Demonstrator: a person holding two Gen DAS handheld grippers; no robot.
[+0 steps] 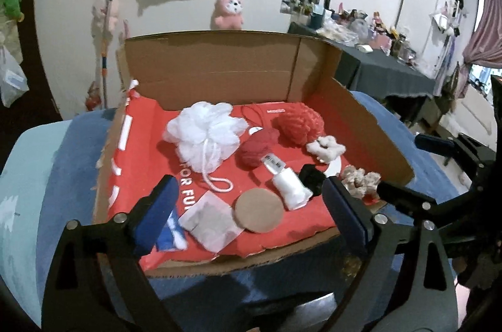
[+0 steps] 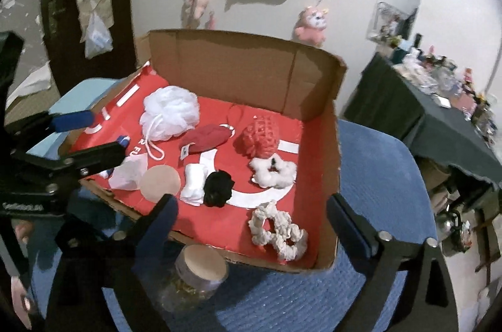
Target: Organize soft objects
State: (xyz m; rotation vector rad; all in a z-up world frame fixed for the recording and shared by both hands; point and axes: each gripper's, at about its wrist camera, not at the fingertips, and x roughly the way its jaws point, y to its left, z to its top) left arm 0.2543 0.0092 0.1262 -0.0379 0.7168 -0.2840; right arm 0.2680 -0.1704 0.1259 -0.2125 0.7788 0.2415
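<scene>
An open cardboard box (image 1: 216,65) (image 2: 238,65) with a red lining holds soft things: a white mesh pouf (image 1: 204,134) (image 2: 171,114), a dark red cloth (image 1: 257,148) (image 2: 205,137), a red knitted ball (image 1: 299,125) (image 2: 262,136), a white fluffy scrunchie (image 1: 326,148) (image 2: 273,173), a black scrunchie (image 1: 310,176) (image 2: 218,189), a white roll (image 1: 290,189) (image 2: 194,183), a tan round pad (image 1: 259,209) (image 2: 160,183), a white pouch (image 1: 210,220) (image 2: 128,175) and a cream scrunchie (image 1: 359,181) (image 2: 279,230). My left gripper (image 1: 251,216) is open and empty over the box's near edge. My right gripper (image 2: 252,225) is open and empty before the cream scrunchie.
The box rests on a blue knitted cover (image 2: 370,162) (image 1: 78,144). A clear jar with a wooden lid (image 2: 200,269) stands at the box's near edge by my right gripper's left finger. A cluttered dark table (image 1: 376,65) (image 2: 423,87) is at the right.
</scene>
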